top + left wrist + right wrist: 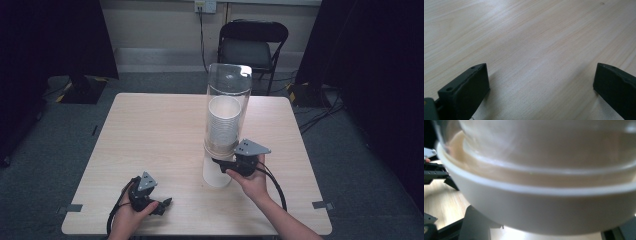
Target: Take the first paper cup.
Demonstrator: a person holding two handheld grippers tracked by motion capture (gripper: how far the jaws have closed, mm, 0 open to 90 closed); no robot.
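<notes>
A clear plastic tube (228,85) stands upright on the wooden table (155,135), right of its middle, with a stack of white paper cups (223,122) inside it. The lowest white cup (216,176) hangs out below the tube. My right gripper (219,162) reaches in from the right at that cup's rim. In the right gripper view the cup's rim (544,202) sits close up between the two wide-apart jaws of the right gripper (545,231), which is open. My left gripper (165,206) rests near the table's front left edge, open, with bare wood between its jaws (541,82).
A black folding chair (252,47) stands behind the table's far edge. Grey tape marks (74,207) sit at the front corners. Dark curtains hang on both sides. The left gripper (435,173) shows far off in the right gripper view.
</notes>
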